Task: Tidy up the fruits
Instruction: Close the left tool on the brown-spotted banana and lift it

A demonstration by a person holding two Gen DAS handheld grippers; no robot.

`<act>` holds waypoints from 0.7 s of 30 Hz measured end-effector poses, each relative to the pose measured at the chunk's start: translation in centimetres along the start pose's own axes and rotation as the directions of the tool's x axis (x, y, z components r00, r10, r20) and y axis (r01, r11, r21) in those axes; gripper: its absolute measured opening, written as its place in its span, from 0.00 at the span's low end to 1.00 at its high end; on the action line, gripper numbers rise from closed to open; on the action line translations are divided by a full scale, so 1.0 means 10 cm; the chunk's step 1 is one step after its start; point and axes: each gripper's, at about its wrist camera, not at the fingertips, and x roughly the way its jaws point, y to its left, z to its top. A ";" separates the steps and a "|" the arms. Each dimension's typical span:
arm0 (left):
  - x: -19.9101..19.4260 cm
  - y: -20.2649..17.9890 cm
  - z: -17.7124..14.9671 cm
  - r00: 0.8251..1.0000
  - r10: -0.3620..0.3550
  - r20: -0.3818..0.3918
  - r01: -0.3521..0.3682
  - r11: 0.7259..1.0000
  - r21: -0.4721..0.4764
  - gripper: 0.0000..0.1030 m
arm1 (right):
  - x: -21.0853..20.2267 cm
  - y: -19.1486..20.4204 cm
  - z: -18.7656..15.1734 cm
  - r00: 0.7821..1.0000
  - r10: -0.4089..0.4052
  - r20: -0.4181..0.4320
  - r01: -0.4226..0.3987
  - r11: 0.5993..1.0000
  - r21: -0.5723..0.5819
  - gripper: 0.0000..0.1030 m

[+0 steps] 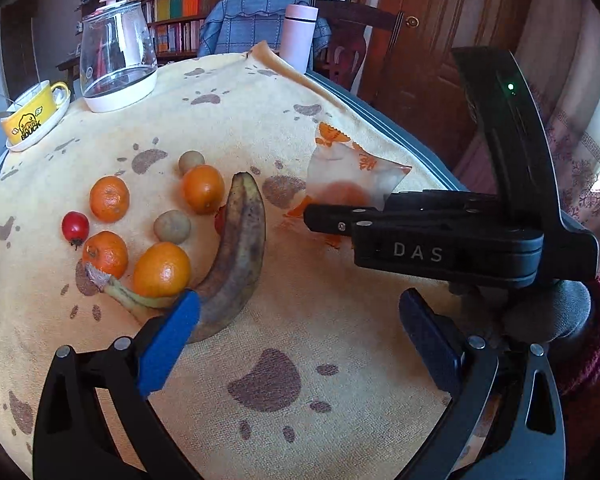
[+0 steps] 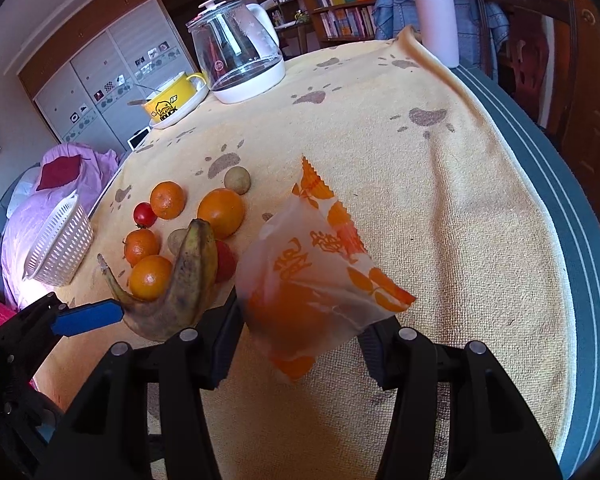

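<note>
Towel-covered surface (image 1: 340, 320) with oranges (image 1: 109, 198) beside a browned banana (image 1: 240, 248), left gripper (image 1: 300, 336) spread wide near the banana, right gripper (image 2: 300, 344) clasping a bagged orange (image 2: 312, 280).

Bag (image 1: 356, 172) right of banana (image 1: 236, 248)

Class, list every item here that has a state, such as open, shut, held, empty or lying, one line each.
Left gripper: open, holding nothing.
Right gripper: shut on the fruit bag.
Fruit bag: held, an orange fruit showing through it.
Banana: lying on the towel, heavily browned.
Glass kettle: lid on, upright, looks empty.
Pink flask: upright, capped.
</note>
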 end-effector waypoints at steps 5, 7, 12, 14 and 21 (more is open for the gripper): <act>0.10 0.14 0.06 1.000 0.014 -0.002 -0.014 1.000 -0.004 0.97 | -0.02 -0.07 0.02 1.000 -0.008 0.009 0.008 1.000 0.023 0.51; 0.21 0.17 0.06 0.999 0.013 -0.029 -0.012 0.999 0.029 0.67 | -0.02 -0.08 0.02 1.000 -0.009 0.010 0.009 1.000 0.026 0.51; 0.34 0.24 0.09 0.998 0.051 -0.044 -0.049 0.998 0.045 0.54 | -0.02 -0.07 0.02 1.000 -0.012 0.013 0.012 1.000 0.024 0.51; 0.38 0.21 0.09 0.997 0.060 -0.041 -0.058 0.997 0.060 0.54 | 0.00 -0.07 0.02 1.000 -0.013 0.009 0.013 1.000 0.027 0.51; 0.57 0.19 0.14 0.995 0.092 -0.049 -0.087 0.992 0.092 0.53 | 0.04 -0.09 0.02 1.000 -0.018 0.003 0.018 0.999 0.035 0.51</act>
